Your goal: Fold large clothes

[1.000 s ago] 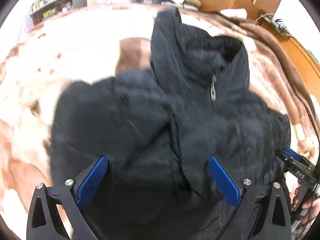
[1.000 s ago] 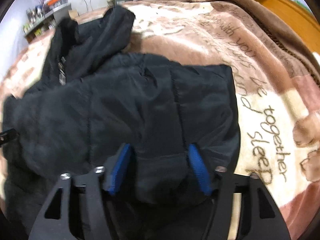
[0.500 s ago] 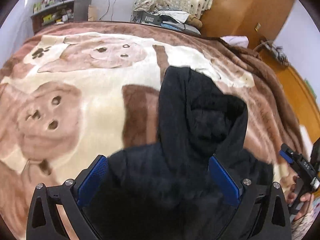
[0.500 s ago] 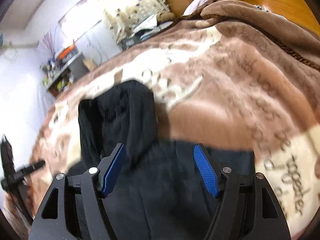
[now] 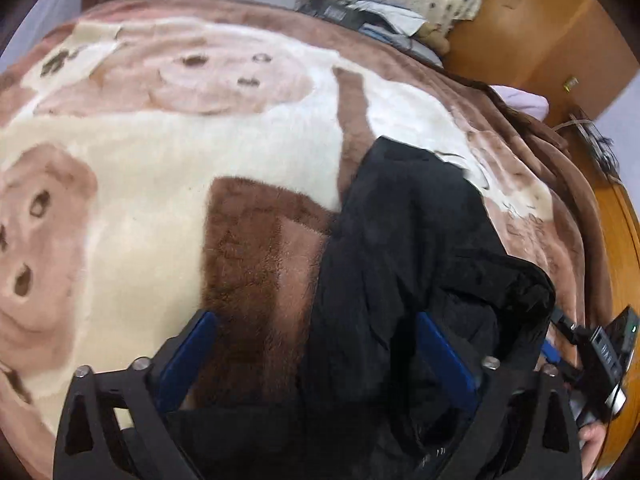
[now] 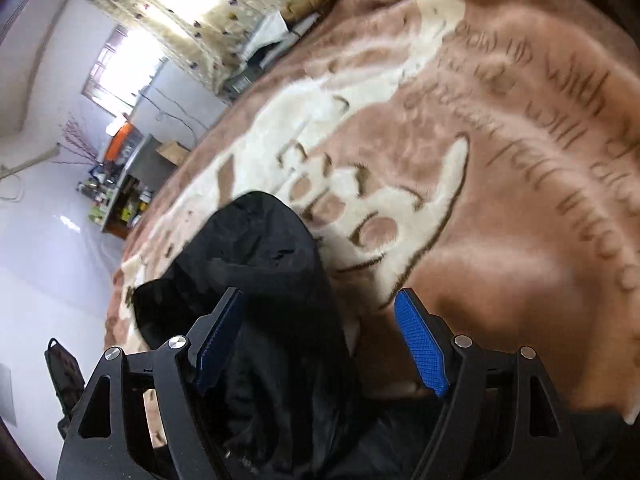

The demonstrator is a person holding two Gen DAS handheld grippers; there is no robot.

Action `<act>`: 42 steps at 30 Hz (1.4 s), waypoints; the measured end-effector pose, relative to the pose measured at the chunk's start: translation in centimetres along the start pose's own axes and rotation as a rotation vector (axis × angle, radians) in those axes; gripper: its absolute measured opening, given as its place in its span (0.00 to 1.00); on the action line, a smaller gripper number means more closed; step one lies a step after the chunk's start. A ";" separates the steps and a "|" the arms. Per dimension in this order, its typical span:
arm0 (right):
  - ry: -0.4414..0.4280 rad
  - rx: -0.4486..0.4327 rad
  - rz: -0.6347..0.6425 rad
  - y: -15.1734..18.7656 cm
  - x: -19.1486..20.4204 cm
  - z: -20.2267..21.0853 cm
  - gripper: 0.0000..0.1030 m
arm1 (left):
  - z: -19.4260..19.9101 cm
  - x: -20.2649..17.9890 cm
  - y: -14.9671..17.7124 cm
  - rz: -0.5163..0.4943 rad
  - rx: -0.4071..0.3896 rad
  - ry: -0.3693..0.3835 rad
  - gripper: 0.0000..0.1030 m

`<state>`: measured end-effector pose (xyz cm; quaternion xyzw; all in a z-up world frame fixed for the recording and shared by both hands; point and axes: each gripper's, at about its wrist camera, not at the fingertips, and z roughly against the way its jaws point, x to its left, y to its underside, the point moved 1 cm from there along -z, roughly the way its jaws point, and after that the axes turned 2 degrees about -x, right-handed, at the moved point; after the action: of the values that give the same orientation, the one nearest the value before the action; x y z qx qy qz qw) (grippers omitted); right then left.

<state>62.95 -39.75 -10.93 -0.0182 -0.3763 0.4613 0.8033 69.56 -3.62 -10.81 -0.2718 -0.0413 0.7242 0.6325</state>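
Observation:
A black hooded jacket (image 5: 404, 256) lies on a brown and cream blanket (image 5: 168, 168) on a bed. Its hood points away from me. My left gripper (image 5: 316, 360) is open, its blue pads spread wide over the jacket's left part and the blanket. My right gripper (image 6: 320, 344) is open too, over the jacket's hood (image 6: 264, 248) and the blanket (image 6: 500, 184). Neither holds cloth between the pads. The right gripper's body also shows at the right edge of the left wrist view (image 5: 600, 356). The jacket's lower body is hidden under the grippers.
A wooden wardrobe (image 5: 532, 24) stands behind the bed at the right. A cluttered shelf (image 6: 120, 184) stands by the white wall at the left. A curtained window (image 6: 208, 20) is at the far end. Things are piled at the bed's head (image 5: 372, 16).
Both grippers moved forward toward the hood; the jacket's body dropped out of view. The right gripper, earlier closed in on the jacket cloth, now stands wider open. Both views tilted upward.

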 end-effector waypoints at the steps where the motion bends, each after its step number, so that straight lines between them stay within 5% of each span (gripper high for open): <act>1: 0.000 0.022 -0.015 0.1 -0.1 -0.7 0.75 | -0.6 -0.1 -0.1 -0.007 0.009 -0.012 0.82; 3: -0.024 0.042 -0.047 0.2 -0.2 -1.6 0.72 | -1.3 -0.5 -0.2 -0.037 -0.007 -0.027 0.56; 5: -0.036 0.066 -0.047 0.6 0.1 -2.3 0.23 | -1.9 -1.1 0.0 -0.061 0.013 -0.024 0.09; 8: -0.016 0.078 0.005 1.3 1.1 -2.4 0.13 | -1.4 -2.2 0.5 -0.073 0.010 -0.005 0.03; 16: 0.019 -0.057 0.331 4.7 4.9 5.1 0.08 | 5.9 -2.2 2.9 -0.143 -0.115 0.031 0.03; 23: 0.049 -0.235 0.621 11.7 6.9 13.3 0.07 | 13.3 -0.7 8.9 -0.185 -0.227 0.115 0.03; 29: 0.160 -0.269 0.796 18.8 4.7 16.0 0.07 | 14.1 4.1 14.9 -0.083 -0.187 0.150 0.03; 33: 0.183 -0.212 0.702 21.1 1.3 15.7 0.07 | 13.6 8.5 17.2 0.129 -0.119 0.213 0.05; 42: 0.173 -0.183 0.548 22.0 -1.4 18.7 0.08 | 17.9 12.8 20.5 0.206 -0.134 0.144 0.08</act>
<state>34.90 -34.10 -6.66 -0.2306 -0.3276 0.6218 0.6730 42.56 9.46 -8.25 -0.3677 -0.0160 0.7595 0.5364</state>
